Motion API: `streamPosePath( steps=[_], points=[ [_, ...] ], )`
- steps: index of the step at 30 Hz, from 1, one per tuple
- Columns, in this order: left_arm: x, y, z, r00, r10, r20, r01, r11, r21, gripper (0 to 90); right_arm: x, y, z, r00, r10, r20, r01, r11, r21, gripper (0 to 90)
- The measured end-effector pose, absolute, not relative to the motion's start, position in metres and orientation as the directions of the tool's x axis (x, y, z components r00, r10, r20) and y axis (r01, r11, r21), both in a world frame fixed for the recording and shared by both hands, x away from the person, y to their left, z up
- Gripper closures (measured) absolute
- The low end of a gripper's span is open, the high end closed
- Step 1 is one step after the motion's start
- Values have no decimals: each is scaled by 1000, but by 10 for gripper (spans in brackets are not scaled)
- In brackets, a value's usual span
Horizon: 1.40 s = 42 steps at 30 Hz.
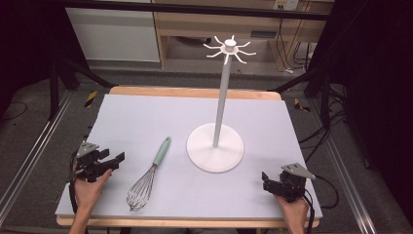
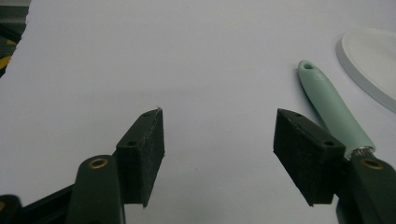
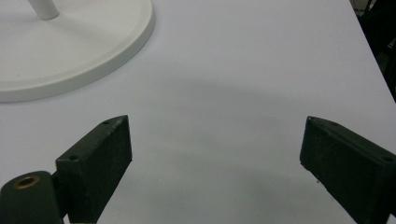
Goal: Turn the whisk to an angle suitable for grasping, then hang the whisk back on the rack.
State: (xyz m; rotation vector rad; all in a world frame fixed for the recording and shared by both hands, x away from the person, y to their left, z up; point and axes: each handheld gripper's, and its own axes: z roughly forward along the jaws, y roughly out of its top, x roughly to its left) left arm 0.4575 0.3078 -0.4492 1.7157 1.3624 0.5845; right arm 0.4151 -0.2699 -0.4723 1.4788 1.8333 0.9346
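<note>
Right now the left gripper [image 1: 108, 160] sits at the left edge of the tabletop [image 1: 146, 112], near its front corner, held in the person's left hand [image 1: 89, 187], which comes in over the front edge. Its jaws stand wide apart with nothing between them; in the left gripper view the left gripper [image 2: 218, 142] frames bare grey surface, and the mint handle of the whisk [image 2: 334, 109] runs just outside the right-hand jaw, partly hidden behind it. From above, the whisk [image 1: 148, 176] lies flat on the front half of the tabletop, left of the middle, its wire head toward the front edge and its handle slanting away toward the back and the middle. It lies near the left gripper but apart from it. Just beside the handle's far end stands the white hook stand [image 1: 219, 122], its round base resting at about the middle of the tabletop, its pole upright and its ring of hooks at the top. The right gripper [image 1: 266, 179] sits near the front right corner, held in the right hand [image 1: 293, 207], well apart from the whisk. In the right gripper view the right gripper [image 3: 215, 149] also has its jaws spread wide over bare surface, with the stand's base [image 3: 70, 51] beyond the left-hand jaw.
</note>
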Motion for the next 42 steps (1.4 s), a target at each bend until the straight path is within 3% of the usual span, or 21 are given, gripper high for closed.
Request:
streamPosePath(
  steps=[11,17,42],
  points=[
    [451,284,-439,378,925,-42,522,-175,835,390,412,-266,-472,-216,976,-35,562,153,813,92],
    [449,276,-434,418,904,-91,539,-166,826,402,411,-265,-472,-222,974,-39,565,161,809,92],
    [460,243,-407,497,866,-52,538,-260,801,349,412,-260,-471,-227,972,-66,566,186,803,92]
  ],
)
